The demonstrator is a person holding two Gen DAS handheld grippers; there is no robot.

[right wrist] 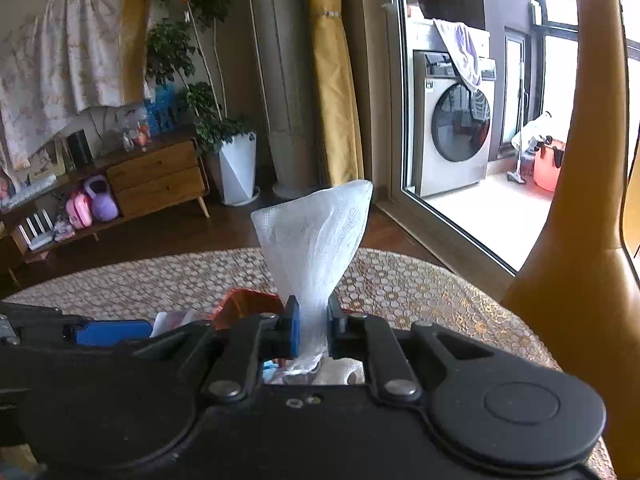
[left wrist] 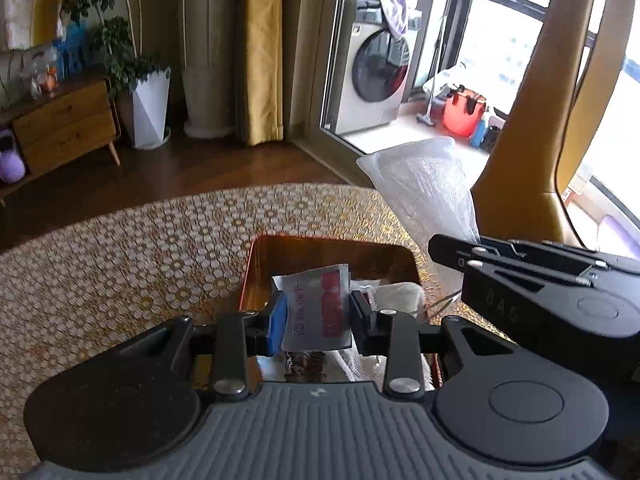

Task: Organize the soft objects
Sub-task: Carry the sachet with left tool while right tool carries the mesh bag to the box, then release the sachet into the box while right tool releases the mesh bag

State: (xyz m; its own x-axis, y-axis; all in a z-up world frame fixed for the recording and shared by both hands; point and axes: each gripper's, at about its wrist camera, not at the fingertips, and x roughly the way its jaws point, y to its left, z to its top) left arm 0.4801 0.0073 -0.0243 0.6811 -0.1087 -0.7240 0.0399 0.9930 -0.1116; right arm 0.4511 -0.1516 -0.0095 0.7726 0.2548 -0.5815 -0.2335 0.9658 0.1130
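My left gripper (left wrist: 318, 312) is shut on a flat white packet (left wrist: 316, 304) with a red patch and printed characters, held above an orange-brown box (left wrist: 332, 250). The box holds several soft white items (left wrist: 400, 294). My right gripper (right wrist: 313, 326) is shut on a white gauze mesh (right wrist: 316, 232) that fans out upward above the fingers. The same gauze (left wrist: 428, 184) and the right gripper body (left wrist: 540, 284) show in the left wrist view, just right of the box. The box edge (right wrist: 248, 304) shows left of the right fingers.
The box stands on a table with a gold and white honeycomb cloth (left wrist: 120, 260). A tan chair back (left wrist: 532, 128) rises at the right. Beyond are a wooden drawer unit (left wrist: 64, 124), a potted plant (left wrist: 144, 108), yellow curtains and a washing machine (left wrist: 376, 76).
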